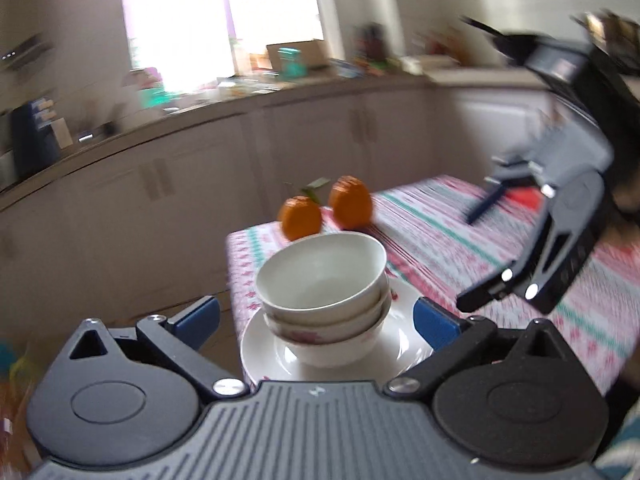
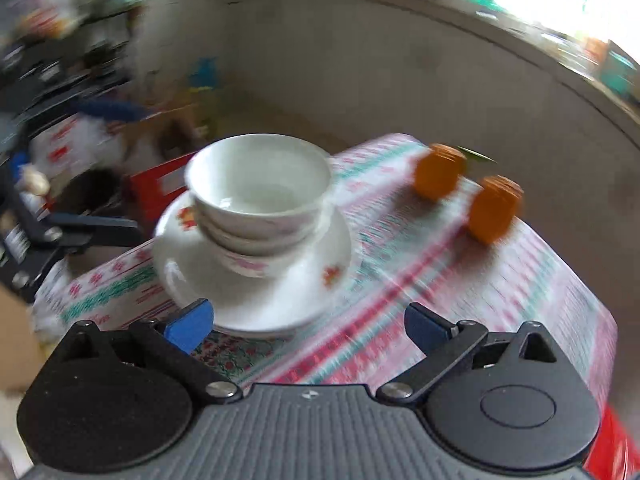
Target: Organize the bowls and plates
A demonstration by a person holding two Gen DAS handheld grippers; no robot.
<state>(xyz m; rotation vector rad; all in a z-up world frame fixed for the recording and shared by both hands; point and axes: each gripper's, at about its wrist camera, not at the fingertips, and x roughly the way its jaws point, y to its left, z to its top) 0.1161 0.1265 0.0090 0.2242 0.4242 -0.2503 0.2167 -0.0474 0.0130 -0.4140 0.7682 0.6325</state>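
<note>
- Bowls, stacked on plate, near table corner.
- Left tool wide open, holding nothing.
- Right tool wide open, holding nothing.
- Two oranges behind.

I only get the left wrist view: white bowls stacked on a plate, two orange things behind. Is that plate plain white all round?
Observer: No. The right wrist view shows orange flower prints on the rim of the plate.
Visitor: What lies past the table on that side?
Observer: A red box, beyond the table's edge, behind the bowls.
Visitor: Is the other hand-held gripper holding anything?
Observer: No. The right hand-held gripper stands open and grips nothing.
</note>
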